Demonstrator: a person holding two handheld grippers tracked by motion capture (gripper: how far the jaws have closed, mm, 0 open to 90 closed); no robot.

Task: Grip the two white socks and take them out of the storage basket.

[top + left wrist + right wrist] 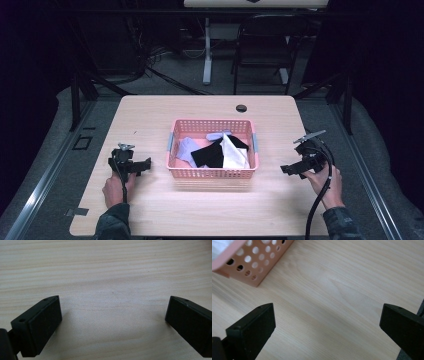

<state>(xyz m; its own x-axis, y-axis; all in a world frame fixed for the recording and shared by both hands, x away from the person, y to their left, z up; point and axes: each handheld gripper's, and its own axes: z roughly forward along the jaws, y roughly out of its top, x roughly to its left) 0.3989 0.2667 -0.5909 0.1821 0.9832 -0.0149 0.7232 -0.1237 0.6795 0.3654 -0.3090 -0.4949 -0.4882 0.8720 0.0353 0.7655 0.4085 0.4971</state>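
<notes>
A pink perforated basket [212, 173] stands mid-table, holding lavender, black and white cloths [216, 151]. My left gripper [141, 165] rests low over the table to the basket's left, a hand behind it. In the left gripper view its jaws stand wide apart around bare wood, and the left gripper [113, 315] is open. My right gripper [291, 170] hovers to the right of the basket, held by the other hand, a black cable trailing from it. The right gripper [327, 322] is open with nothing between its pads; the basket's corner [252, 262] shows at upper left.
The light wooden table [150, 112] has a dark round grommet [241, 108] near its far edge. Behind the table stand a chair [265, 45] and a desk leg [207, 50] on grey floor. Dark frame bars flank both sides.
</notes>
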